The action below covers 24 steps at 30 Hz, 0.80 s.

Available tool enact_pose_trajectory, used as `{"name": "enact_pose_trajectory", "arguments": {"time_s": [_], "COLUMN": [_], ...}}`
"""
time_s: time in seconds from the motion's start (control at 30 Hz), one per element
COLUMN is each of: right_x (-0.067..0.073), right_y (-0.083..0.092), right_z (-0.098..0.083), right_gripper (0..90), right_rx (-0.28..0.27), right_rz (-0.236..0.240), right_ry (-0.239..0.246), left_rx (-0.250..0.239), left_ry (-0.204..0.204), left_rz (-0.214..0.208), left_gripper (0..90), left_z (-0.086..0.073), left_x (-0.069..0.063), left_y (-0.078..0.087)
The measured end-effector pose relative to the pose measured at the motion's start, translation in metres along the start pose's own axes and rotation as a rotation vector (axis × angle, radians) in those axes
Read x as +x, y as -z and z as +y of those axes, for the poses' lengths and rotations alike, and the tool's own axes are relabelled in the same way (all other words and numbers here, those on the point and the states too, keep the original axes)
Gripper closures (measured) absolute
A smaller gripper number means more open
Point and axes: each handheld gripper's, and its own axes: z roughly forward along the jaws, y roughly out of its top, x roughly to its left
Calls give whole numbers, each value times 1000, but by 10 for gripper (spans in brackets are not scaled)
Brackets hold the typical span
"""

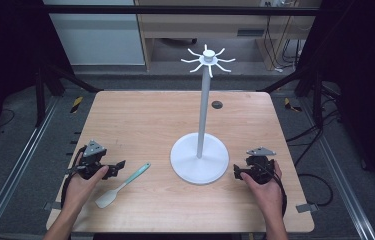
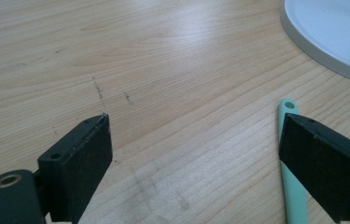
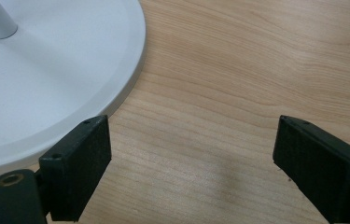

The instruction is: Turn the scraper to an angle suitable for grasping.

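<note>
Dark framing and grey floor are surrounding a pale wooden bench (image 1: pixel 140 120) with rounded corners, which is sitting square in the high view and carrying everything else.

Standing right of the bench's middle is a tall white hanging stand (image 1: pixel 203 120): a broad round base (image 1: pixel 198 167), a slim upright pole, and a ring of short curved hooks (image 1: pixel 208 59) at the top. The base's rim is also showing at the upper right of the left gripper view (image 2: pixel 331 42) and spreading across the upper left of the right gripper view (image 3: pixel 46 93).

A person's left hand (image 1: pixel 77 187) and right hand (image 1: pixel 265 187) are coming in from the near edge, each holding a black gripper topped with a grey three-cornered plate.

The left claw (image 1: pixel 117 167) is sitting near the bench's front left, its jaws standing well apart with bare wood between them in the left gripper view (image 2: pixel 196 154). The right claw (image 1: pixel 237 171) is resting just beside the base's right edge, and its jaws are likewise spread wide over bare wood in the right gripper view (image 3: pixel 191 154), the left jaw overlapping the base's rim.

A small spatula with a mint-green handle and a white blade (image 1: pixel 122 186) is lying flat between the left claw and the base, slanting from front left to back right. The handle's holed end is lying just beside the left claw's right jaw (image 2: pixel 288 140), partly hidden behind it.
</note>
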Motion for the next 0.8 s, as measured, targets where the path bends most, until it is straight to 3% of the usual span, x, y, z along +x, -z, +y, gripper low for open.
{"name": "enact_pose_trajectory", "arguments": {"time_s": [0.17, 0.3, 0.43, 0.57, 0.6, 0.63, 0.67, 0.7, 0.73, 0.8], "right_x": [1, 2, 0, 0, 0, 0, 0, 0, 1, 2], "right_y": [0, 0, 1, 2, 2, 2, 2, 2, 2, 2], "right_z": [0, 0, 0, -1, -1, -1, -1, -1, -1, 0], "right_gripper": [128, 137, 140, 155, 156, 156, 159, 159, 161, 164], "right_rx": [2, 12, 19, 13, 14, 14, 13, 13, 11, 13], "right_rz": [4, 8, -1, -10, -12, -12, -14, -14, -14, -9], "right_ry": [6, 6, 8, 7, 7, 7, 7, 7, 11, 16], "left_rx": [19, 41, 123, 174, 182, 200, 216, 218, 216, 220], "left_ry": [-39, -79, -152, -174, -179, -187, -199, -198, -191, -187], "left_rz": [1, -24, -42, -89, -90, -82, -79, -79, -79, -61], "left_gripper": [124, 148, 170, 315, 373, 373, 453, 453, 566, 678], "left_z": [12, 38, 62, 70, 69, 68, 66, 64, 61, 55], "left_x": [-11, -24, -35, -40, -41, -42, -44, -45, -46, -44], "left_y": [5, 5, -7, -21, -24, -28, -29, -29, -27, -26]}}
